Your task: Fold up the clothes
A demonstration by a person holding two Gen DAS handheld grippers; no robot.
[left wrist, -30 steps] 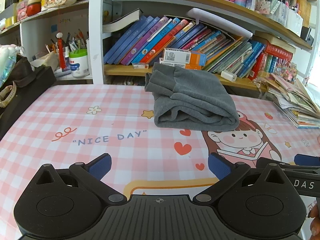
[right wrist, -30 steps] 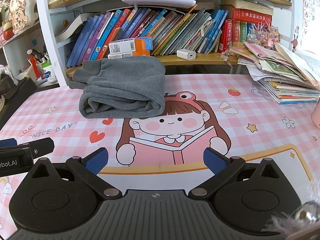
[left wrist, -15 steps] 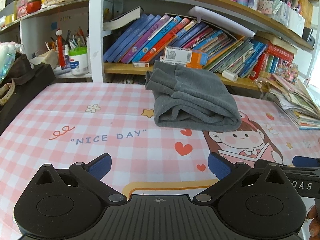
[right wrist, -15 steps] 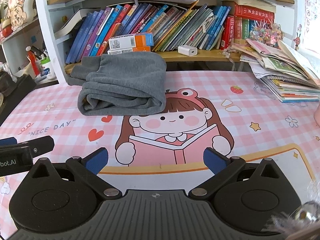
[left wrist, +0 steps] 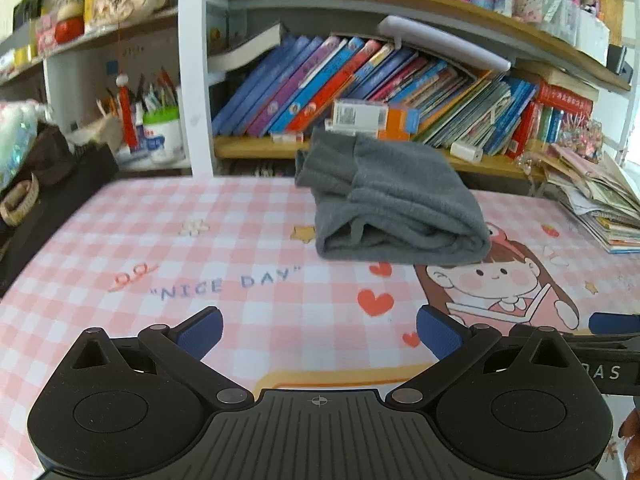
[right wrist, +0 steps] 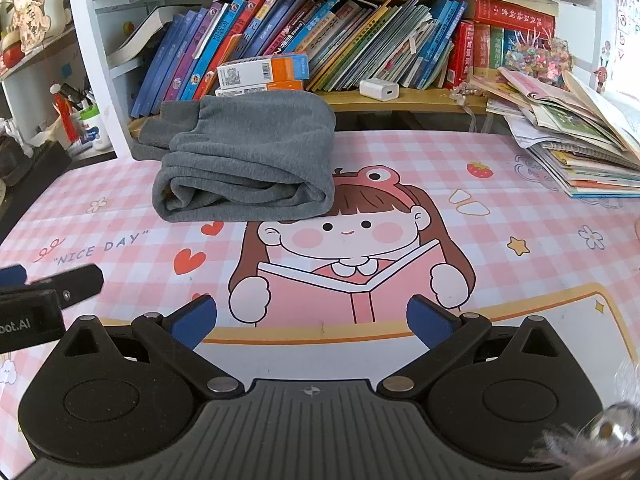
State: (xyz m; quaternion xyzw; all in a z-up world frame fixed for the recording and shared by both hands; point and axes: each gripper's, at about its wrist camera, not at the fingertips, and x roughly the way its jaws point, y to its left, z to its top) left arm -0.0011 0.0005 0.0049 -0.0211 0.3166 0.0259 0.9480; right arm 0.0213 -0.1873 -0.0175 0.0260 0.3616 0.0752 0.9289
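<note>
Grey folded garment point(right wrist: 248, 160) on tablecloth point(right wrist: 520, 208)

The pink checked cloth point(right wrist: 500, 168) over the bench carries the words "NICE DAY" in blue capitals inside quotation marks. On the left gripper point(right wrist: 28, 312), seen at the edge of the right wrist view, white letters read "bot.AI". On the right gripper point(left wrist: 612, 360), in the left wrist view, "AS" shows. The book spines are too small to read.
</note>
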